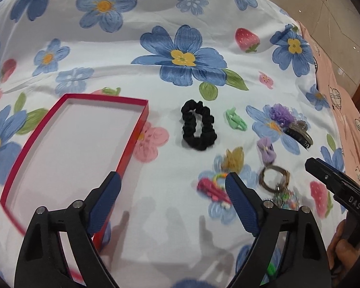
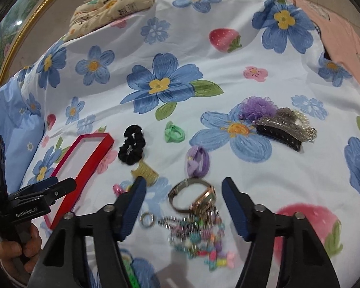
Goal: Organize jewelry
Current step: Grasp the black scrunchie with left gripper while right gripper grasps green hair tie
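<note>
Reads "GenRobot.AI" on the left gripper (image 2: 48, 189) and "DAS" on the right gripper (image 2: 183, 189), both with jaws apart and empty, over a floral sheet (image 1: 156, 12) with red tray (image 1: 74, 100) left, black scrunchie (image 1: 199, 129) beside, bracelets (image 2: 192, 196) between right fingers.

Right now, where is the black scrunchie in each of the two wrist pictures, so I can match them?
Left wrist view: the black scrunchie lies just right of centre, to the right of the red box.
Right wrist view: the black scrunchie lies left of centre, again just right of the red box.
Shared landmark: the green hair tie lies to the scrunchie's right in both.
</note>
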`<control>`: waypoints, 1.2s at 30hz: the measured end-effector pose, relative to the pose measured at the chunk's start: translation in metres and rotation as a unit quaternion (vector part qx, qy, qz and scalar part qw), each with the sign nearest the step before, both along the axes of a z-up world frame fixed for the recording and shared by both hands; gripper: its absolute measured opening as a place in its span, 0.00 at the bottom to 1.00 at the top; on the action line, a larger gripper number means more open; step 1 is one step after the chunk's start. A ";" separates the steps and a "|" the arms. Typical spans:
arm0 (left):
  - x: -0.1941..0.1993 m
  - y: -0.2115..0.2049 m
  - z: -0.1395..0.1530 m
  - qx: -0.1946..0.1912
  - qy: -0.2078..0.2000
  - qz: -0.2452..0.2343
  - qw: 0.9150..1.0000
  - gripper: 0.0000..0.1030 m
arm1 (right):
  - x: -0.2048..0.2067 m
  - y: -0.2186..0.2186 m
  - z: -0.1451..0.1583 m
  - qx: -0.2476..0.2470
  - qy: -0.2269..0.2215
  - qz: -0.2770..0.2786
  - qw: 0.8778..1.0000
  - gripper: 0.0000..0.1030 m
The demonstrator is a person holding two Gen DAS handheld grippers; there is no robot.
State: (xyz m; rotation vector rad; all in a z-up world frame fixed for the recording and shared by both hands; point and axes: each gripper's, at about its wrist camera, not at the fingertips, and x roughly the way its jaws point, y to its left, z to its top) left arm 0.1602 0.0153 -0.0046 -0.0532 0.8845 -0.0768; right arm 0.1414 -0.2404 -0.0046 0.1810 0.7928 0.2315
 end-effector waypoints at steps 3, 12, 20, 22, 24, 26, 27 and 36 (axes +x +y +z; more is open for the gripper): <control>0.024 -0.001 0.000 -0.016 0.001 -0.004 1.000 0.85 | 0.020 0.001 -0.003 0.004 0.011 0.003 1.000 0.53; 0.084 -0.007 -0.027 -0.031 0.051 -0.013 0.998 0.77 | 0.090 0.023 -0.023 0.020 0.053 0.033 0.998 0.43; 0.116 -0.016 -0.054 -0.028 0.081 -0.029 0.996 0.62 | 0.134 0.045 -0.040 0.015 0.077 0.053 0.996 0.39; 0.121 -0.017 -0.060 -0.031 0.091 -0.032 0.995 0.55 | 0.143 0.050 -0.046 0.012 0.086 0.057 0.995 0.34; 0.124 -0.016 -0.066 -0.037 0.098 -0.034 0.994 0.46 | 0.149 0.052 -0.054 0.010 0.097 0.060 0.993 0.27; 0.125 -0.016 -0.067 -0.033 0.097 -0.037 0.994 0.33 | 0.153 0.054 -0.060 0.007 0.104 0.062 0.993 0.20; 0.125 -0.016 -0.067 -0.034 0.095 -0.039 0.994 0.29 | 0.154 0.054 -0.063 0.006 0.106 0.064 0.992 0.19; 0.111 -0.010 -0.050 -0.061 0.077 -0.043 0.994 0.11 | 0.139 0.051 -0.054 0.015 0.085 0.062 0.994 0.07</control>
